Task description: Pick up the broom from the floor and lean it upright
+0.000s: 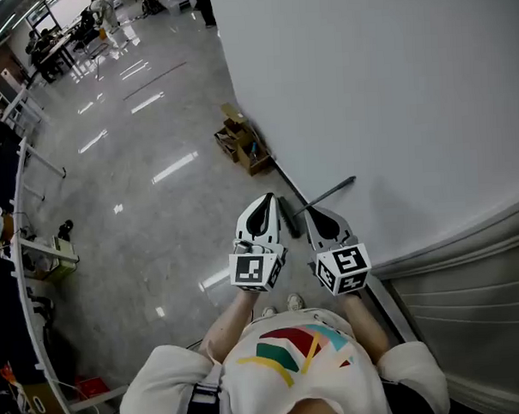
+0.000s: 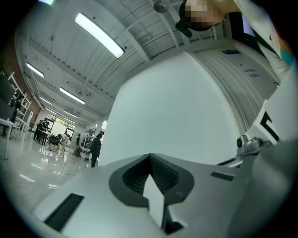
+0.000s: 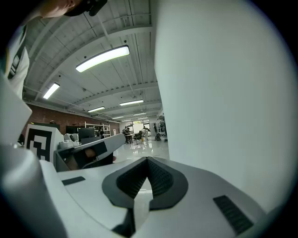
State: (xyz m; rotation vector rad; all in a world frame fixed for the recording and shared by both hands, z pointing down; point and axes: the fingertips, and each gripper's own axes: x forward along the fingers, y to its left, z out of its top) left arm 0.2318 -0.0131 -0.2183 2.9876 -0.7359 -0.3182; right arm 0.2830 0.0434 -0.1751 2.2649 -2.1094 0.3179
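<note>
Looking down in head view, broom (image 1: 326, 195) slanted against white wall (image 1: 391, 84), head at wall's foot, open cardboard box (image 1: 242, 142) farther along wall, contents unclear, left gripper (image 1: 261, 203) and right gripper (image 1: 318, 218) near wall, left gripper view, jaws closed, empty, right gripper view, jaws closed, empty.

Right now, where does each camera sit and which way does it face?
Head view: on the person's head, looking steeply down at floor, broom and white wall; shows shirt, forearms, left tool, right tool.
Left gripper view: on left tool, along its shut jaws, up at wall and ceiling lights; right tool at right.
Right gripper view: on right tool, toward the hall beside the wall; left tool at left.
All three share the wall.
</note>
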